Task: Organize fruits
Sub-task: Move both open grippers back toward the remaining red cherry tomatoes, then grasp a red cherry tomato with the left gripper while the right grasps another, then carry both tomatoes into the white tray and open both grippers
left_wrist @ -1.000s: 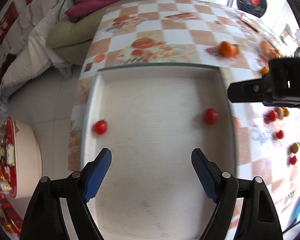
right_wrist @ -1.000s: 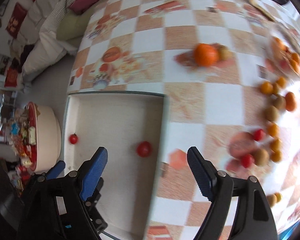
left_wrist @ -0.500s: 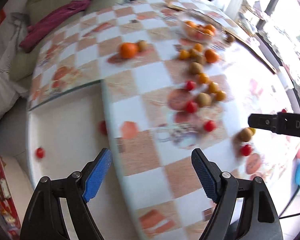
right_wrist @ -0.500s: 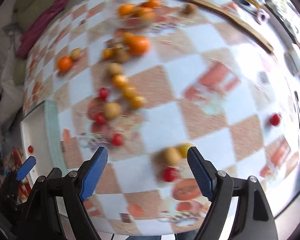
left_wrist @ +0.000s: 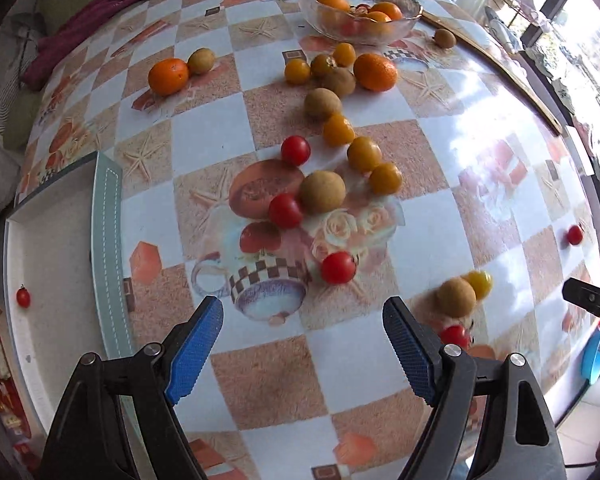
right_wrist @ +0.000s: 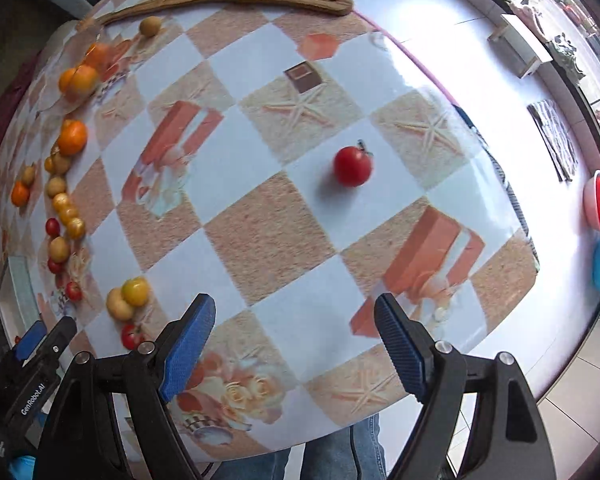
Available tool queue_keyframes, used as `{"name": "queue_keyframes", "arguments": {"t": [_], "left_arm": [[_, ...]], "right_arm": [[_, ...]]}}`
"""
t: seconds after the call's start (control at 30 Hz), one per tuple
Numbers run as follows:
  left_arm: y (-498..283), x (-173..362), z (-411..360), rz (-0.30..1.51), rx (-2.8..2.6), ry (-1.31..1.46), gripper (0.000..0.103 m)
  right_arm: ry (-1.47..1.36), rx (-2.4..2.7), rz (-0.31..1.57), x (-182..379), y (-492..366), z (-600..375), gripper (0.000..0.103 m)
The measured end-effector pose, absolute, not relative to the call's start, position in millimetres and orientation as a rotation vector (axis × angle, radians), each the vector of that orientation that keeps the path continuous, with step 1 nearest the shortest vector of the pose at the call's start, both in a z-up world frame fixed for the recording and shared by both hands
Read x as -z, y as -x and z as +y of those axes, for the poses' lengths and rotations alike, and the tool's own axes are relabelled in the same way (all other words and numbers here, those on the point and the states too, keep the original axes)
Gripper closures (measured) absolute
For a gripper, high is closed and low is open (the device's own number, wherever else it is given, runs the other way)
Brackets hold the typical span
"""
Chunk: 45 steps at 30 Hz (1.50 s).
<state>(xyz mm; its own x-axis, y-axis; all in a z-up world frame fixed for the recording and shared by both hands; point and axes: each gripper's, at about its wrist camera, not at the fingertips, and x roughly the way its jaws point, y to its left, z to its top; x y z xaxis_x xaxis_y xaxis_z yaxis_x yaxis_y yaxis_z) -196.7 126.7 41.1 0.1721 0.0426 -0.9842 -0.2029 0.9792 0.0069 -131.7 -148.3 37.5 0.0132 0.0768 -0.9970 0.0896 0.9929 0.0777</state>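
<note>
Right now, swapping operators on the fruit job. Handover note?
Left gripper: open, empty, over the table near the fruit cluster.
Right gripper: open, empty, facing the lone cherry tomato on a white square.
White tray at the table's left edge holds at least one cherry tomato.
Glass bowl at the far side holds oranges.
Left: most fruit loose on the table, including the scattered cluster of cherry tomatoes, yellow and brown fruits, and two oranges.

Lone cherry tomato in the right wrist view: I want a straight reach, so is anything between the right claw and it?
Nothing visible. The right claw is open and empty, and only bare checkered tablecloth lies between it and the lone cherry tomato. The other fruits sit far off to the left.
</note>
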Motion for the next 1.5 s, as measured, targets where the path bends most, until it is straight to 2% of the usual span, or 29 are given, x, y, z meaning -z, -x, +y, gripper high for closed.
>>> {"name": "queue_keyframes", "arguments": {"t": [0.27,0.4,0.47,0.57,0.67,0.73,0.77,0.83,1.27,1.5], "left_arm": [[176.6,-27.7,123.0,1.402,-0.226,0.14,0.02],[173.7,-23.9,125.3,1.41,-0.246,0.15,0.02],[172.7,-22.0,126.0,1.416,-0.258,0.153,0.02],[174.8,-16.5,125.6,1.413,-0.251,0.176,0.029],[173.6,-16.4,120.3,1.409,-0.238,0.168,0.037],[173.2,-17.5,114.2,1.405,-0.219,0.177,0.052],[173.4,-21.2,111.3,1.401,-0.213,0.176,0.056],[171.9,-22.9,106.3,1.393,-0.196,0.166,0.081],[186.4,-56.5,98.0,1.326,-0.098,0.18,0.081],[200.8,-77.5,130.0,1.289,-0.114,0.202,0.081]], "right_arm": [[-0.107,0.046,1.492,-23.0,94.6,-186.4,0.019],[-0.082,0.028,1.484,-11.7,75.6,-170.9,0.031],[-0.054,0.027,1.484,-9.2,73.0,-166.8,0.033],[0.006,0.035,1.481,-6.3,67.8,-163.0,0.04],[0.021,0.044,1.476,-11.4,71.7,-161.6,0.053],[0.029,0.04,1.475,-12.5,72.8,-161.9,0.064],[0.031,0.034,1.475,-15.2,74.3,-159.9,0.067],[0.038,0.022,1.476,-17.4,77.4,-157.8,0.079],[-0.077,-0.108,1.49,-43.4,115.6,-136.6,0.08],[-0.085,-0.174,1.5,-58.8,143.1,-105.2,0.08]]}}
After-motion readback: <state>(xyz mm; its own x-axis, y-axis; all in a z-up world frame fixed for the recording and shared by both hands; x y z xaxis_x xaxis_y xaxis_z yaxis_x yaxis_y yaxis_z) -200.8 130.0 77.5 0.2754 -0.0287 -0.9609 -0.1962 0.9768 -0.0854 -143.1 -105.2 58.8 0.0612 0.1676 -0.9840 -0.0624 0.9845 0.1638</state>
